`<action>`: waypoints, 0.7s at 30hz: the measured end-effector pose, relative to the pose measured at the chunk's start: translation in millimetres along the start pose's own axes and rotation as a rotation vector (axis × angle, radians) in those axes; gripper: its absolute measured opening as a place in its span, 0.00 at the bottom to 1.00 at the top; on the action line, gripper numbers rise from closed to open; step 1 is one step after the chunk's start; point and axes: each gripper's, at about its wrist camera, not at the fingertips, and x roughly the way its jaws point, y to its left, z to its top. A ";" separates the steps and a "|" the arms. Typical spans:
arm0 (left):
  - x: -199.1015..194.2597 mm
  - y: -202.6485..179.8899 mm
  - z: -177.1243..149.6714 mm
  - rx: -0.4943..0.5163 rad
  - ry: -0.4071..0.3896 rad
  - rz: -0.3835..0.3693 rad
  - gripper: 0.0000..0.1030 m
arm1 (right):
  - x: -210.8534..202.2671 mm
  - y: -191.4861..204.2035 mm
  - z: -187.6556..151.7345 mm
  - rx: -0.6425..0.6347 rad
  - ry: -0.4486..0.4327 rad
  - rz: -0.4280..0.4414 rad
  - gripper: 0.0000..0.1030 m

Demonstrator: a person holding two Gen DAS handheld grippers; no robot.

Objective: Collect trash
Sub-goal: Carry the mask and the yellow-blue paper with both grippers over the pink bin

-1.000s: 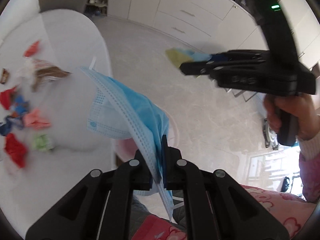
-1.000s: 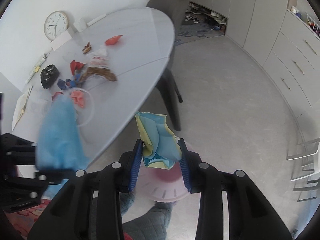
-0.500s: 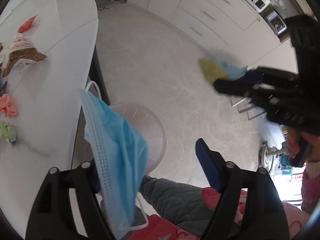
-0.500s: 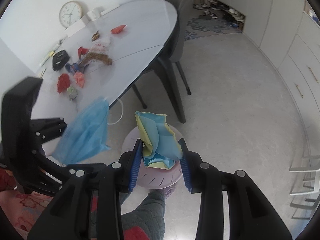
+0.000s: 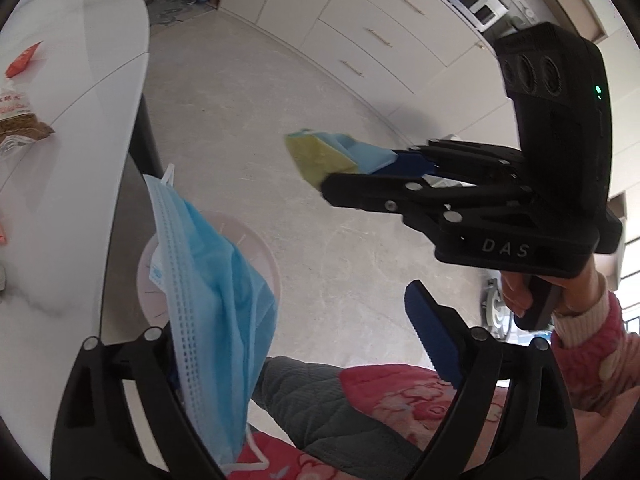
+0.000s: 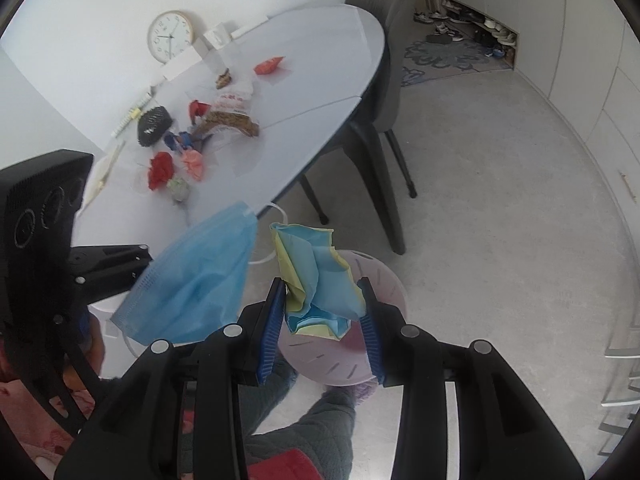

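Gripping crumpled paper (image 6: pixel 318 280), the right claw (image 6: pixel 322 312) hovered above the pink bin (image 6: pixel 376 280) at six o'clock; the left claw (image 5: pixel 296 344), spread wide, had a face mask (image 5: pixel 212 296) draped on one finger.

1. The left wrist view looks down past the table (image 5: pixel 80 128) edge, close above the pink bin (image 5: pixel 256 248) on the floor.
2. The right wrist view faces the table (image 6: pixel 320 80) from farther back.
3. Both share the bin (image 6: pixel 384 280), the floor, and each other's gripper.
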 end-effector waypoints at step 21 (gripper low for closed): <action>2.9 -7.4 30.6 0.086 0.083 -0.055 0.92 | 32.8 2.5 45.1 -0.044 0.032 0.248 0.37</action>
